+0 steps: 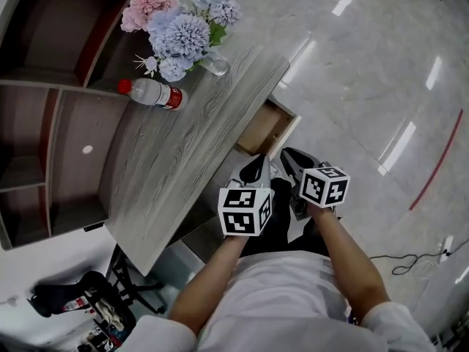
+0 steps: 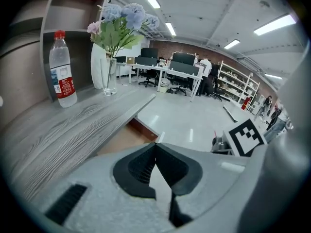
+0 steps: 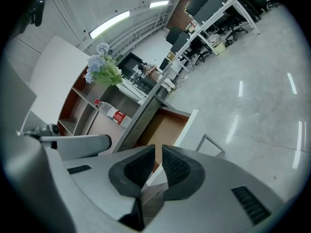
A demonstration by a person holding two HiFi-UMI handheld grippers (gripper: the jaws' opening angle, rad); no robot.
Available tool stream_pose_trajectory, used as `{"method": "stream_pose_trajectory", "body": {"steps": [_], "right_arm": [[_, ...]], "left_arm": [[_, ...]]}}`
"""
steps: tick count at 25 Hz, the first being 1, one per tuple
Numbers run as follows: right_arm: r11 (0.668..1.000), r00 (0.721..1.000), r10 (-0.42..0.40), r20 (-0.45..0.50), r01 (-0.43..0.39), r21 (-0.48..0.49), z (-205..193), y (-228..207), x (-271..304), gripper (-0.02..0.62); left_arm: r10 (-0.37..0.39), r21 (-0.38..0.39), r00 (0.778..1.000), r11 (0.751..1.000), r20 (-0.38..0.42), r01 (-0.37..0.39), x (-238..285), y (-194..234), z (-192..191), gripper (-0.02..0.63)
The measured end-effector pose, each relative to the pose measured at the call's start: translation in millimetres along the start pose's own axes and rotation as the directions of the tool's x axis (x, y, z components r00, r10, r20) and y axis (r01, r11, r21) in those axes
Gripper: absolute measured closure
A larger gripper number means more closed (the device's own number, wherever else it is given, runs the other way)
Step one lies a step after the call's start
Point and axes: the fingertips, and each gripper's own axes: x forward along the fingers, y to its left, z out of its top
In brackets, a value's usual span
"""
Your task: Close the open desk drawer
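Glossy stone floor [image 1: 366,86]. Grey wood-grain desk [image 1: 183,145] against a brown shelf unit [image 1: 44,123]. The drawer [image 1: 267,127] sticks out open from under the desk edge, brown inside, white front. On the desktop are pastel flowers [image 1: 183,28] in a glass vase and a clear bottle [image 1: 154,94] with a red cap. The left gripper [image 1: 254,169] and right gripper [image 1: 293,160] are near the drawer, jaws together, empty.

Matt grey wood-grain desk top [image 1: 183,145], glossy marble-look floor [image 1: 366,72], clear plastic bottle [image 1: 152,93], brown wooden drawer [image 1: 265,130]
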Motion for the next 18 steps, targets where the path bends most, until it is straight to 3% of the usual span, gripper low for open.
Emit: {"method": "stream_pose_trajectory", "body": {"steps": [5,18], "right_arm": [[0.999,1.000,-0.016,-0.012,0.017,0.050,-4.9,-12.7,13.1,0.507],[0.971,0.999,-0.033,-0.010,0.035,0.236,-22.5,-39.4,53.2,0.408]], "left_arm": [[-0.005,0.023,1.000,1.000,-0.029,0.006,8.0,8.9,-2.0,0.603],[-0.022,0.050,0.998,0.998,-0.062,0.025,13.0,24.6,-1.7,0.603]]}}
